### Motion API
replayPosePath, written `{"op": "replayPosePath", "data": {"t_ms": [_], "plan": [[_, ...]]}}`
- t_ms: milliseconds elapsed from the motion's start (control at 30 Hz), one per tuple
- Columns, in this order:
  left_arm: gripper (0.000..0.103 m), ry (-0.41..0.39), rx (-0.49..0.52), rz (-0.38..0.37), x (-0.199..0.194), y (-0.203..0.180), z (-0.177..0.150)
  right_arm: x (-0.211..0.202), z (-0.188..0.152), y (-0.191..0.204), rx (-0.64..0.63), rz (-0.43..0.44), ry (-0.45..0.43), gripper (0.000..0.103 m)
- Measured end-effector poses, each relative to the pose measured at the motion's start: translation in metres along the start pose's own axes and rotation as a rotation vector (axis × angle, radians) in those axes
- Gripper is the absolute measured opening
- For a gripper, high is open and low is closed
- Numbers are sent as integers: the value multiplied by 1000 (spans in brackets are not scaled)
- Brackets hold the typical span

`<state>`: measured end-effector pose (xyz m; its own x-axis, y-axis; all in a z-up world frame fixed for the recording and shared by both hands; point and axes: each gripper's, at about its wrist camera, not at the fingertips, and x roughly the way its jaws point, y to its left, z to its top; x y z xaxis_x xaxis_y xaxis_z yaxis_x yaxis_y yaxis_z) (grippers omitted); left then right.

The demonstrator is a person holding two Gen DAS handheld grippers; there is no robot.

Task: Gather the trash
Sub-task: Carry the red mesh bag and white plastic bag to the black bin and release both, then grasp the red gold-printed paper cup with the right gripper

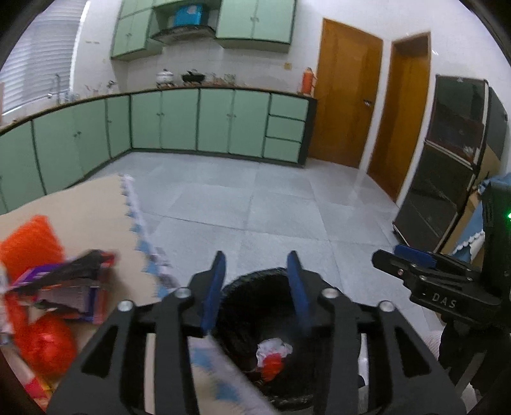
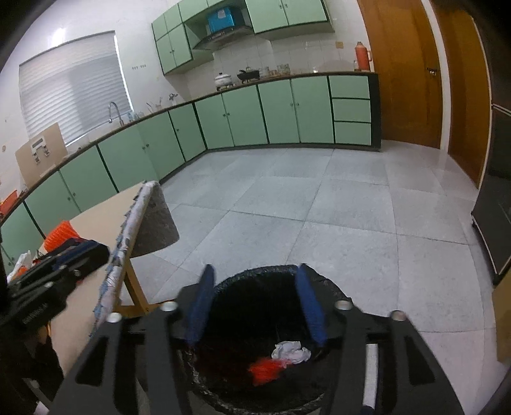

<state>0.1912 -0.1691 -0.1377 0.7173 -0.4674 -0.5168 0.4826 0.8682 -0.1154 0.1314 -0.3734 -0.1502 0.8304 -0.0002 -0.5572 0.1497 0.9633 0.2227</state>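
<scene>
Both grippers are hanging with their blue fingers spread apart and nothing between them: the left gripper [image 1: 257, 287] is hovering above the near rim of a black-lined trash bin [image 1: 242, 322], and the right gripper [image 2: 255, 306] is hanging over the same bin [image 2: 236, 392] from the other side. Inside the bin, a crumpled white wrapper [image 2: 292, 351] and a red scrap [image 2: 265, 368] are lying on the black liner. Just left of the bin, a table [image 1: 92, 204] with a beige top is carrying a cloth whose patterned blue-and-white edge [image 1: 143, 242] is running along its rim. On the table, remaining trash is sitting blurred: an orange netted piece [image 1: 30, 245], a purple-and-dark package [image 1: 67, 287] and a red crumpled bag [image 1: 44, 346]. The bin is standing on a grey tiled floor [image 2: 319, 207] that is stretching to an L-shaped run of pale green cabinets [image 2: 242, 118] under a dark counter. Matching green wall cupboards [image 2: 287, 12] are flanking a range hood [image 2: 220, 36], a blinded window [image 2: 70, 86] is glowing above the sink tap [image 2: 113, 111], and wooden doors [image 1: 346, 102] are closing the far right wall.
</scene>
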Motion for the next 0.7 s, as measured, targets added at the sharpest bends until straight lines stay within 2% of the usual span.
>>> {"op": "replayPosePath", "data": {"t_ms": [100,167,433,600,700], "plan": [[48,-34,-9,59,-30,21,-1,-13,0,21,-31,30,-36,76],[48,-46,-28,110,-55,40,-5,-20,-1,40,-50,62,-50,78],[52,-72,-107,307,-141,107,-26,-36,-20,140,-128,269,-62,92],[52,-51,-164,416,-183,143,-48,-38,-42,197,-214,382,-24,95],[52,-34,-188,470,-198,159,-63,-38,-55,222,-249,420,-3,97]]}}
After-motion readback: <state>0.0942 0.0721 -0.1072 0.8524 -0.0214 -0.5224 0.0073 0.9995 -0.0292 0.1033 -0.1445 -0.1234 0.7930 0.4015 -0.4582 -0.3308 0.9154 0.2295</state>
